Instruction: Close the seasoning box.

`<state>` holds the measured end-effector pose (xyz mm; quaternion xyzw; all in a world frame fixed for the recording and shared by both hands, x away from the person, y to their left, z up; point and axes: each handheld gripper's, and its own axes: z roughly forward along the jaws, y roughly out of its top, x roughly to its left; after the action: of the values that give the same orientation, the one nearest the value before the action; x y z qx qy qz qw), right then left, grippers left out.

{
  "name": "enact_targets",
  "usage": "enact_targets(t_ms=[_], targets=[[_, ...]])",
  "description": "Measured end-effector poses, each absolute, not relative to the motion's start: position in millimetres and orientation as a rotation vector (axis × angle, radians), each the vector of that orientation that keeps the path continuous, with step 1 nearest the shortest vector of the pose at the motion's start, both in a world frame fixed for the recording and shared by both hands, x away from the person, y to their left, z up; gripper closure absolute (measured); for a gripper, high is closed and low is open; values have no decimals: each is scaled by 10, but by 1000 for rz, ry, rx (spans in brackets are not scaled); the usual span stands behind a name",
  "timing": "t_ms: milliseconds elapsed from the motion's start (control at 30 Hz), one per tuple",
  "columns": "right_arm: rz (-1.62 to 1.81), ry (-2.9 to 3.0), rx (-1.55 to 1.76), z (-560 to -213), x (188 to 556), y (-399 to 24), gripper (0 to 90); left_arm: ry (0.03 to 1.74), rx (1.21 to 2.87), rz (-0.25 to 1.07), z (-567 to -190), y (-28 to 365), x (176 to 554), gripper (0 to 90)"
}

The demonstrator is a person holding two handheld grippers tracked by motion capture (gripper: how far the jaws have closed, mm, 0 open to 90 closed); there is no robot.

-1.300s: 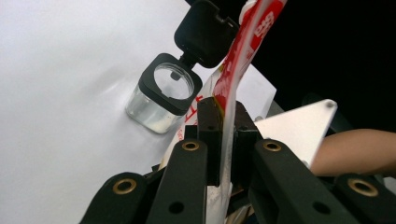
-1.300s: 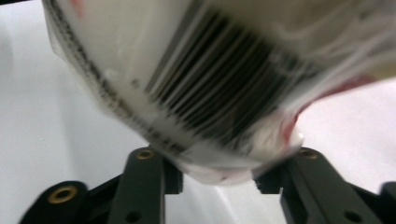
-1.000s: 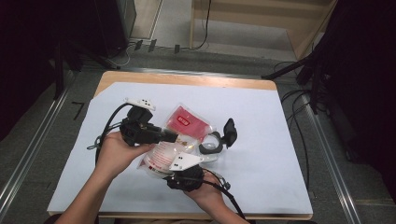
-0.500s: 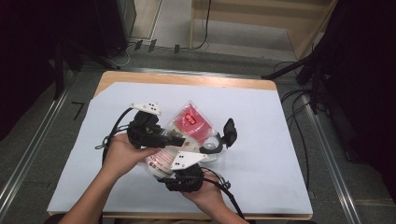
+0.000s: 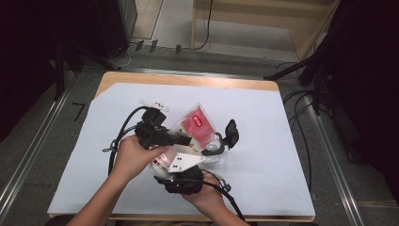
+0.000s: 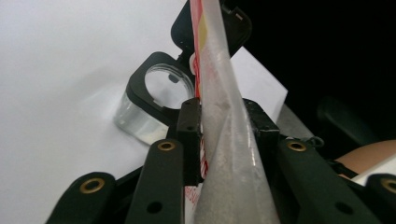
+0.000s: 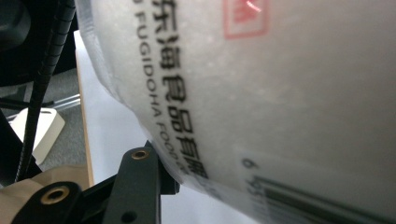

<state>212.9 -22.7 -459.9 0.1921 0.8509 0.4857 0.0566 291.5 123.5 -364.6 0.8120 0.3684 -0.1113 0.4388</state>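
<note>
Bag (image 5: pixel 195 126) of white powder is lifted and tilted over the open jar (image 5: pixel 214 143) (lid flipped back); pouring remains. Left gripper (image 6: pixel 224 116) jaws, just easing wider, flank its neck, while right gripper (image 5: pixel 181 160) grips its base, partly open

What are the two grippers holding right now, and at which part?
Both hold the clear bag of white powder: left gripper around its narrowed edge, right gripper at its lower end.

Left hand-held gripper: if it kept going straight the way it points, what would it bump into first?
Probably the clear jar with the black flip lid, just past the bag between its jaws, though depth is hard to judge.
</note>
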Motion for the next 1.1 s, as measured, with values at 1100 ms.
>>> enact_targets(t_ms=[1100], targets=[[1610,2562,692,-4550,2202,-219,595,999,2103,-241,-3562,1147,3021,717]])
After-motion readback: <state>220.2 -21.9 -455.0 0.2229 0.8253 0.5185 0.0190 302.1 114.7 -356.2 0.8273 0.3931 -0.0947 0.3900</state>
